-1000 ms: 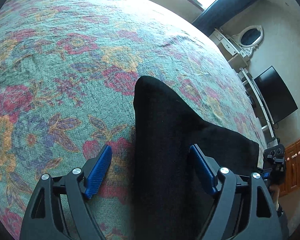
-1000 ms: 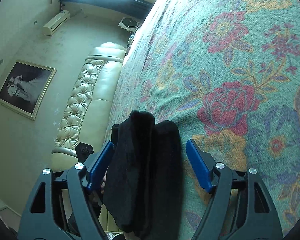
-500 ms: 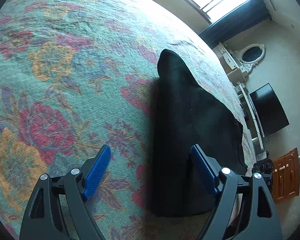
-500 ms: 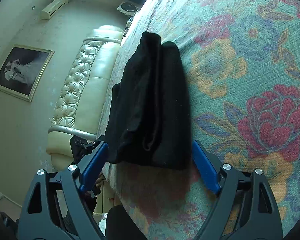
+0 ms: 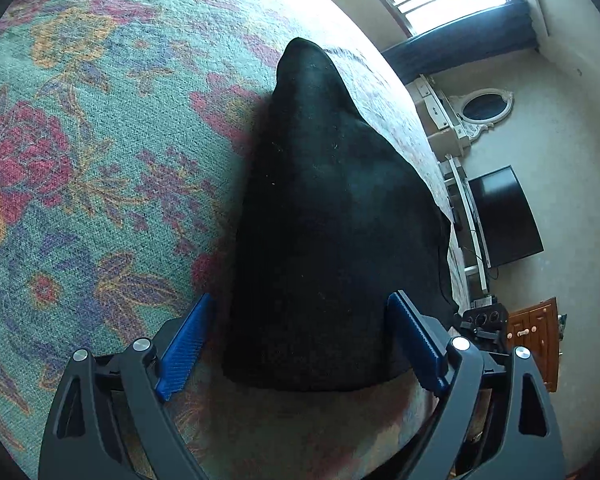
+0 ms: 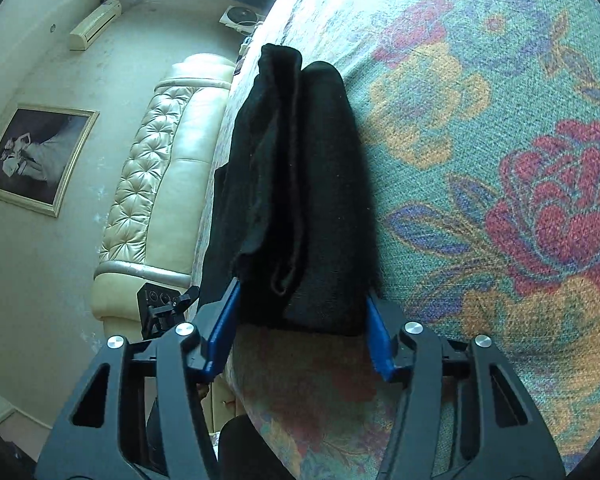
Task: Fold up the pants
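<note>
Black pants [image 5: 332, 220] now lie folded in a compact stack on the floral bedspread [image 5: 80, 160], released from my left gripper [image 5: 300, 344] and right gripper [image 6: 300, 328], both spread wide and pulled back from the near edge, so folding looks finished.

Left claw [image 5: 300, 344] and right claw [image 6: 300, 328] both spread wide, blue pads apart, gripping nothing

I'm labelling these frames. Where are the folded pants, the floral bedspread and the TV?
folded pants [image 5: 332, 216]: left wrist view, middle of the black top layer.
floral bedspread [image 6: 500, 128]: right wrist view, bare patterned area right of the pants.
TV [image 5: 504, 216]: left wrist view, centre of the dark screen.
</note>
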A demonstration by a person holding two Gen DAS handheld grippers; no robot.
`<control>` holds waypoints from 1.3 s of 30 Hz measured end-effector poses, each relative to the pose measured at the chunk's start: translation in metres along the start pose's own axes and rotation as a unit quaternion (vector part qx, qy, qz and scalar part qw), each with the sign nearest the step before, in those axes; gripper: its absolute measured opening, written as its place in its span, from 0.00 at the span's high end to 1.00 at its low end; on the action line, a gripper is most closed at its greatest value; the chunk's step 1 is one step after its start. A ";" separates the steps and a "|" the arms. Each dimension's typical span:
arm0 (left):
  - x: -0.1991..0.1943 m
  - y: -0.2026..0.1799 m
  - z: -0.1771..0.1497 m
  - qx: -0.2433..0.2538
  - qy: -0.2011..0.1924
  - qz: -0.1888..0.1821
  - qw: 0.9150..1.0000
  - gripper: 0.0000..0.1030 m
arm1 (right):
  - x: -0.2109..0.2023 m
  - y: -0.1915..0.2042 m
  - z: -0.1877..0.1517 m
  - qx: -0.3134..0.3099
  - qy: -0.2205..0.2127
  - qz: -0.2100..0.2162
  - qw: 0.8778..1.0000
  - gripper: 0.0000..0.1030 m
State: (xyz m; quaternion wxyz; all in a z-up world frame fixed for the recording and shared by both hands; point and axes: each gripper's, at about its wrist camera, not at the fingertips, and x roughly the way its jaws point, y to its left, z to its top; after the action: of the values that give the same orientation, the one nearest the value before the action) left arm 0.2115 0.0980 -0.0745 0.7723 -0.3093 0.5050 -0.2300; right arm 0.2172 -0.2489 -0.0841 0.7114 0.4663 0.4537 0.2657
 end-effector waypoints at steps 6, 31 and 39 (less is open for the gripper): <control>0.002 -0.012 -0.001 0.019 0.004 0.004 1.000 0.32 | -0.008 0.000 -0.007 -0.005 -0.014 0.009 1.000 0.75; -0.007 -0.005 -0.022 0.080 -0.035 0.039 0.995 0.18 | -0.060 -0.043 -0.033 0.062 -0.059 0.039 0.996 0.70; -0.020 -0.011 -0.039 0.085 -0.049 0.101 0.990 0.17 | -0.073 -0.033 -0.056 0.053 -0.081 0.024 0.995 0.53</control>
State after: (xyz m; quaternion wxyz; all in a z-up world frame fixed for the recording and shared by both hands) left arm 0.1671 0.0936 -0.0653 0.8387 -0.2005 0.4742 -0.1774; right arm 0.1334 -0.2977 -0.0938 0.7137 0.5341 0.3965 0.2195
